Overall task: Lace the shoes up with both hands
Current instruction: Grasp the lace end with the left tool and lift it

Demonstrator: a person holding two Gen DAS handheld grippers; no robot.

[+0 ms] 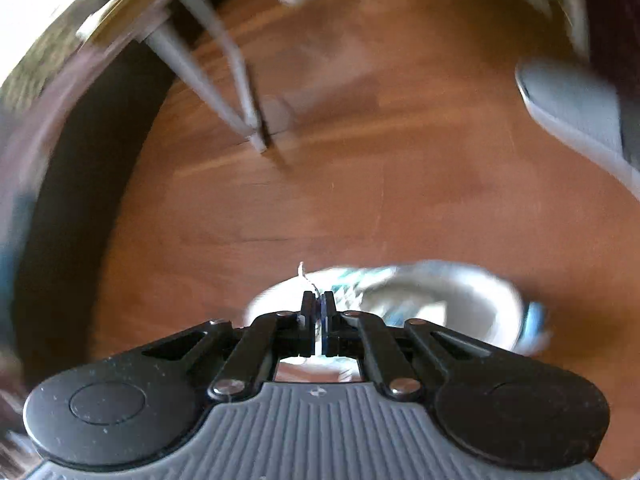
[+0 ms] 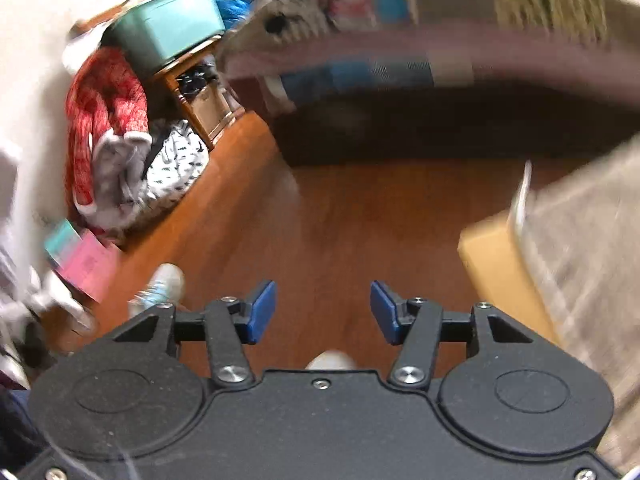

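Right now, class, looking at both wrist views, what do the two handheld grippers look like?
Both are black linkage grippers with round pivot housings and silver rivets. The left gripper has a grey ribbed panel on its body and thin black fingers with blue pads. The right gripper has a plain black speckled body and blue finger pads.

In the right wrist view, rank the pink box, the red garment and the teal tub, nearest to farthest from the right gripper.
From the right gripper, which is open:
1. Pink box, low on the left, on the floor.
2. Red garment, higher on the left, hanging.
3. Teal tub, upper left, atop a wooden stand.
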